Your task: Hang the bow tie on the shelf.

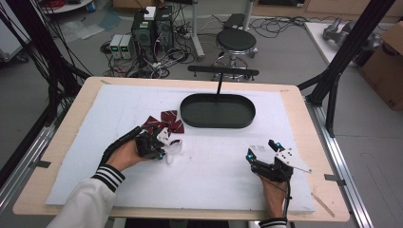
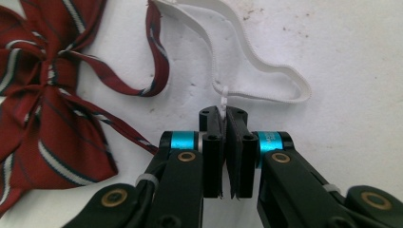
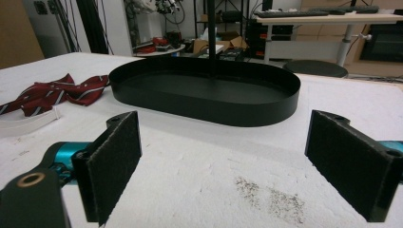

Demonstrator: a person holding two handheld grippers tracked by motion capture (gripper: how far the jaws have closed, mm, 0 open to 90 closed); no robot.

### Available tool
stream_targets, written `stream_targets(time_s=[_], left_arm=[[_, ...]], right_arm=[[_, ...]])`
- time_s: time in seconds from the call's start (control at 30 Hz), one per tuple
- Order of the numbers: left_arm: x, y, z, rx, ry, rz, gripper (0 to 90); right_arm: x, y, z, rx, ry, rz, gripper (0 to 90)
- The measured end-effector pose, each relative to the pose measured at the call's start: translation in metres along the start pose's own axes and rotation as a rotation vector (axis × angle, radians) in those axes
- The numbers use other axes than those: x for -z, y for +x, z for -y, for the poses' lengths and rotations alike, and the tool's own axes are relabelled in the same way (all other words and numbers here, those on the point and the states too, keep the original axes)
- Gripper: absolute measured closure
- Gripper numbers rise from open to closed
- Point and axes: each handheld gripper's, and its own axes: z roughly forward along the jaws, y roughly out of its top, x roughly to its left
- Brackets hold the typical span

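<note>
Black jaws of the left gripper (image 2: 223, 142) stand pressed together in the left gripper view, pinching a small white plastic clasp (image 2: 223, 102) at their tips. From that clasp a white elastic strap (image 2: 266, 66) loops away over the white mat (image 2: 342, 57) and runs back toward a dark red bow tie (image 2: 43, 104) with thin white and dark stripes, which lies crumpled to the left of the jaws, just beside them but not between them. One trailing red tail of the tie curls near the strap's far end.

From the high view, the left gripper (image 1: 151, 147) sits at the near edge of the bow tie (image 1: 164, 122), held in a hand wearing a dark glove above a striped cuff. Just beyond the tie, toward the middle of the table, rests a black oval tray (image 1: 217, 110) with a thin upright post rising from its far side (the post carries a crossbar on top).

At the right, the right gripper (image 1: 263, 154) hovers or rests low over the mat, well apart from the tie and nearer the person than the tray; whether it touches the mat is hard to tell. Its two padded jaws are spread wide with nothing between them, and its own view looks across the mat at the tray's wall (image 3: 204, 107).
</note>
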Motion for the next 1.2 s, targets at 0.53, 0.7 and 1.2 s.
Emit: stream_targets(time_s=[0.53, 0.7, 1.2], left_arm=[[0.036, 0.018, 0.012, 0.185, -0.265, -0.022, 85.6], [0.049, 0.023, 0.016, 0.255, -0.373, -0.061, 85.6], [0.079, 0.029, 0.015, 0.323, -0.628, -0.119, 85.6]], right_arm=[[0.000, 0.000, 0.000, -0.005, 0.003, 0.000, 10.8], [0.000, 0.000, 0.000, -0.007, 0.004, 0.000, 10.8], [0.000, 0.001, 0.000, 0.002, 0.005, 0.003, 10.7]])
